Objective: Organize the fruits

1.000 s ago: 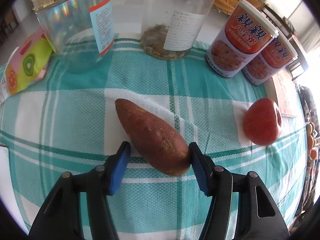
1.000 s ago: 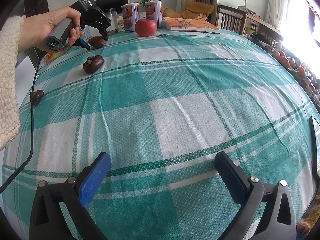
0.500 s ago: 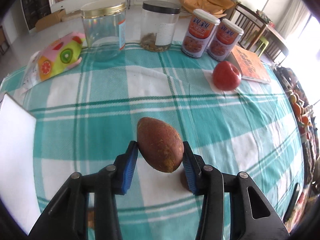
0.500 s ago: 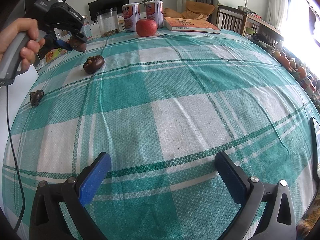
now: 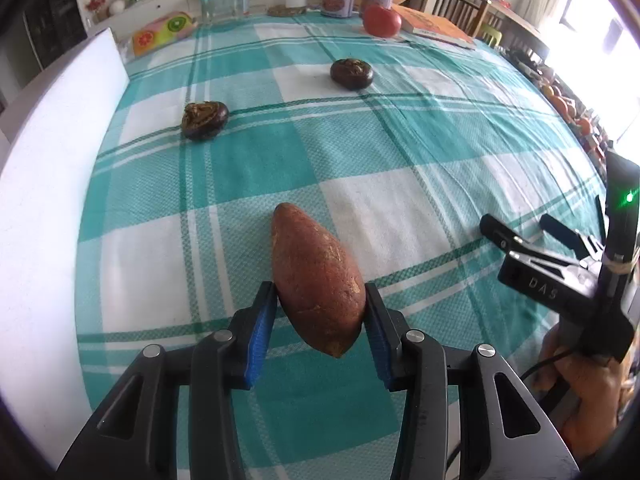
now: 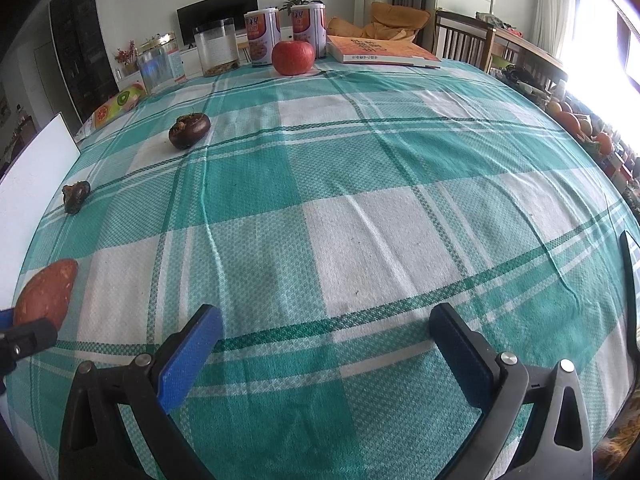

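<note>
We've got the left gripper clamped on the fat end of the sweet potato, carried over the near part of the checked tablecloth, while the right gripper sits wide open and empty. Two mangosteens wait at 11 and 12 o'clock with the apple beyond. We'd guess next is setting it down gently near them.

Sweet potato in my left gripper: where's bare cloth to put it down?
The sweet potato has open cloth below it, running past the open right gripper to the near edge. Bare too: between the two mangosteens and the book. Crowded: the far edge, with jars, cans, apple.
</note>
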